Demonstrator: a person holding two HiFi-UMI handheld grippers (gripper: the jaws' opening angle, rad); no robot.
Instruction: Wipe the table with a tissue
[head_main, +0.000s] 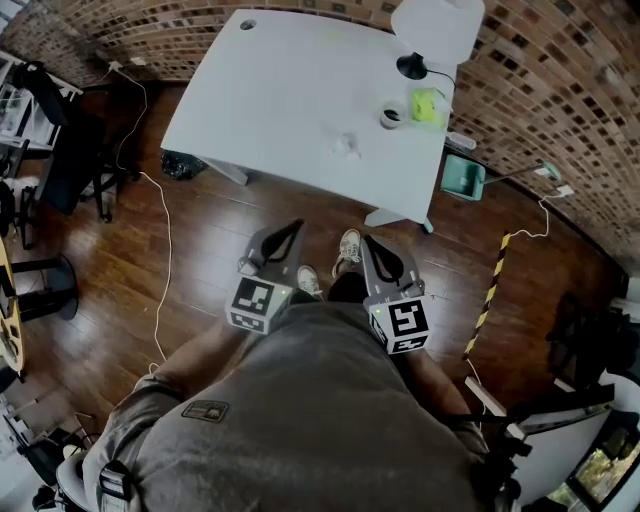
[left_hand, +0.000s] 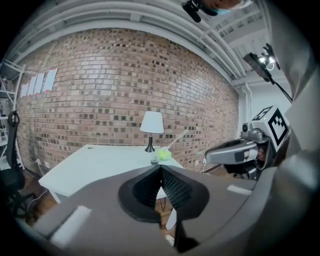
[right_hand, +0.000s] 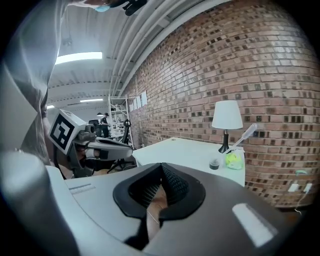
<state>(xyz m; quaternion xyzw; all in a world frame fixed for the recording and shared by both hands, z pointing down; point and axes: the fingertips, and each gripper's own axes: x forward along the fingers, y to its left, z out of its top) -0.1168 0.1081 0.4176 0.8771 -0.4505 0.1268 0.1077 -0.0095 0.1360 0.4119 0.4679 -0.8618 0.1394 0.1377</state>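
Head view: the tissue (head_main: 346, 146) lies as a small crumpled white lump on the white table (head_main: 270, 90), towards its near-right part, apart from everything else on it. It is too small and bunched to show a long axis or a heading. Further right stand a small cup (head_main: 391, 117), a yellow-green thing (head_main: 428, 105) just beside it, and a lamp (head_main: 437, 25) at the far corner. The person stands well back from the table on a dark wooden plank floor (head_main: 210, 250). The left gripper (head_main: 296, 226) and right gripper (head_main: 368, 240) are held close to the body, side by side, both pointing at the table. A teal dustpan (head_main: 463, 176) lies on the floor off the table's right end. A brick wall (head_main: 560, 90) runs behind, a white cable (head_main: 166, 250) trails over the boards, and a yellow-black strip (head_main: 490, 290) is stuck down at the right

Left gripper view: its fingers (left_hand: 175, 189) are pressed together at the tips with nothing between them. Beyond them are the table, the lamp and the brick wall, with the right gripper alongside

Right gripper view: its fingertips meet too, and it is empty. The table, cup and lamp stand ahead by the brick wall, under a ceiling light (right_hand: 77, 58)
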